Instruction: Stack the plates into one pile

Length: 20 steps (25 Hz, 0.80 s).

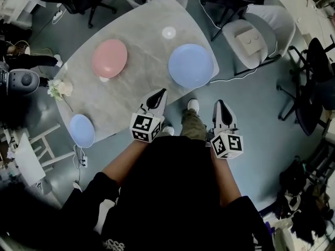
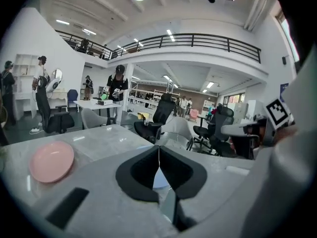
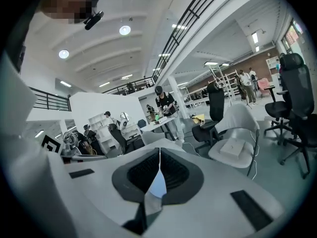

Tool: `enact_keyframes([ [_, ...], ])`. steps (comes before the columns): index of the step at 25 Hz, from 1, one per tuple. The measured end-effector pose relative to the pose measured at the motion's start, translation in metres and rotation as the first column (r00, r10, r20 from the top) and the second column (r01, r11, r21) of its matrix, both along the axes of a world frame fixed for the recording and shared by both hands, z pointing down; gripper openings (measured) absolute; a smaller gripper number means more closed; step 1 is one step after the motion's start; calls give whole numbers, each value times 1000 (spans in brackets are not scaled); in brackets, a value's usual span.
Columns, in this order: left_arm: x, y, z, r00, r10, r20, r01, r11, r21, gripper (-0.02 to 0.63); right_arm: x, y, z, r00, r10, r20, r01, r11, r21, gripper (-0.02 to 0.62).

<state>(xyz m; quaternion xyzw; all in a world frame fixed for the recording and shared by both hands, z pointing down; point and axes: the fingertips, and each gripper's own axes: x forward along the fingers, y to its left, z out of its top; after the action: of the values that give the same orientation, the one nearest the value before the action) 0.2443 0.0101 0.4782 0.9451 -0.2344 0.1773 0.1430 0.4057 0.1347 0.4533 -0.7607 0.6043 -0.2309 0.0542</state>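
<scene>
Left gripper (image 1: 159, 92) and right gripper (image 1: 221, 105) are hovering empty by the table's (image 1: 141, 80) near edge, jaws pressed together, probably because the pink plate (image 1: 110, 58), big blue plate (image 1: 190, 65) and small blue plate (image 1: 82, 130) are sitting well apart, unstacked.

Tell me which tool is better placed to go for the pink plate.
Left, likely. The left tool sits over the table edge, nearer the pink plate; the right tool hangs over floor, off the table.

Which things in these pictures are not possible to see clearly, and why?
Large blue plate: left gripper view, mostly hidden behind the shut left gripper.
Small blue plate: head view only; neither gripper view shows it.
White spot on the table: head view, too small to tell object from glare.
</scene>
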Motion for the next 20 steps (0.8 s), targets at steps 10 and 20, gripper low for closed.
enact_keyframes([
  [10,48,-56,51,986,-147,83,154,984,-93,18,97,-69,55,988,-153,-33,146,975,-165,14],
  [20,39,-85,150,951,-226,209,288,893,-347,76,117,-135,158,928,-362,86,366,846,-388,17],
])
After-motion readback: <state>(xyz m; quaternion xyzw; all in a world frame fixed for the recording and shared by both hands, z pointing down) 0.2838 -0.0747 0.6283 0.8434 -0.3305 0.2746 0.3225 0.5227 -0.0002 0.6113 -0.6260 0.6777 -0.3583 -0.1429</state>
